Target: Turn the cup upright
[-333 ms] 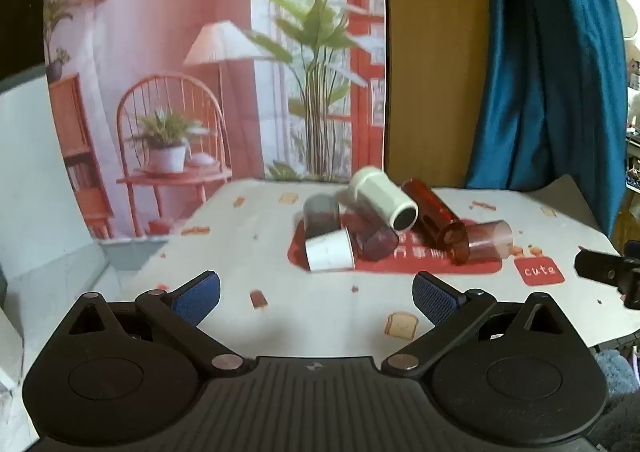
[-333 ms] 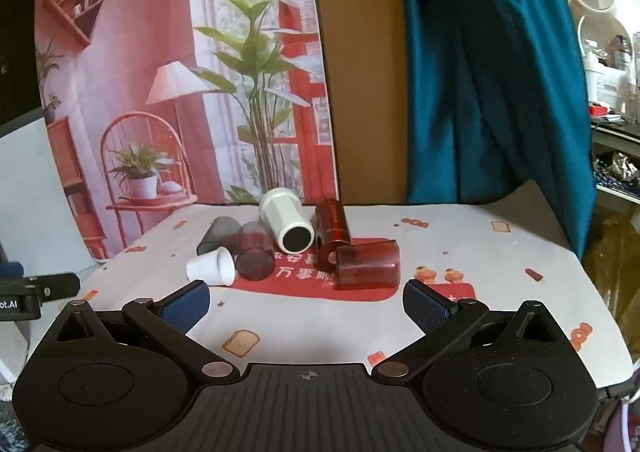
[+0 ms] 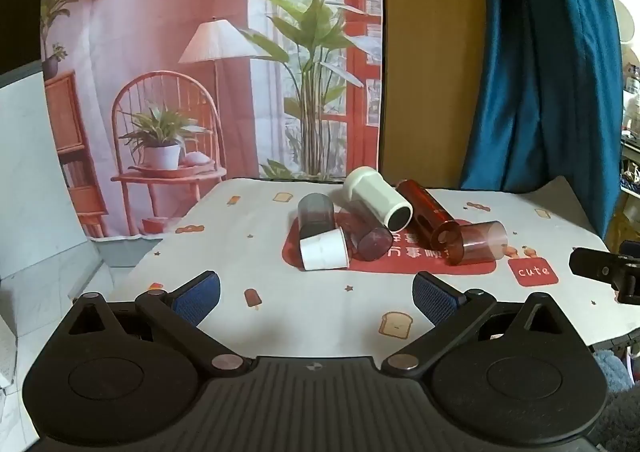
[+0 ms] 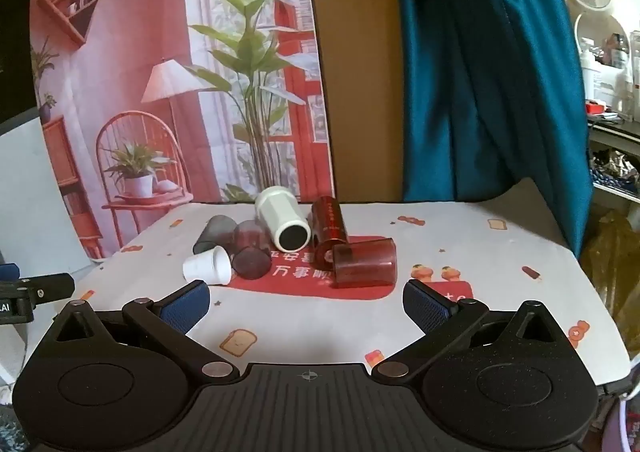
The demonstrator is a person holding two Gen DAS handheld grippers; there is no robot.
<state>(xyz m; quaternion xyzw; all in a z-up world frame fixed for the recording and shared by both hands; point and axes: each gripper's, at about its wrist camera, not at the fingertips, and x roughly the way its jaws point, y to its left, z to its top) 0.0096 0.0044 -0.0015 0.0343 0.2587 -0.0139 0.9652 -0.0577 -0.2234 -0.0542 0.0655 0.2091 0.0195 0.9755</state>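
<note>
Several cups lie on their sides in a heap on the table: a small white cup (image 3: 323, 251) (image 4: 208, 266), a grey cup (image 3: 315, 214) (image 4: 214, 234), a dark purple cup (image 3: 368, 234) (image 4: 250, 252), a large white cup (image 3: 378, 198) (image 4: 282, 222), a red-brown bottle-like cup (image 3: 428, 214) (image 4: 328, 230) and a clear red cup (image 3: 478, 242) (image 4: 364, 262). My left gripper (image 3: 316, 298) is open and empty, short of the heap. My right gripper (image 4: 306, 306) is open and empty, short of the heap.
The table (image 3: 248, 252) has a white patterned cloth with a red patch (image 4: 304, 288). A printed room backdrop (image 3: 200, 72) hangs behind it, a blue curtain (image 4: 480, 72) to the right. The right gripper's tip (image 3: 600, 272) shows at the left view's right edge.
Both views have shifted only slightly; the cups have not moved and both grippers stay open.
</note>
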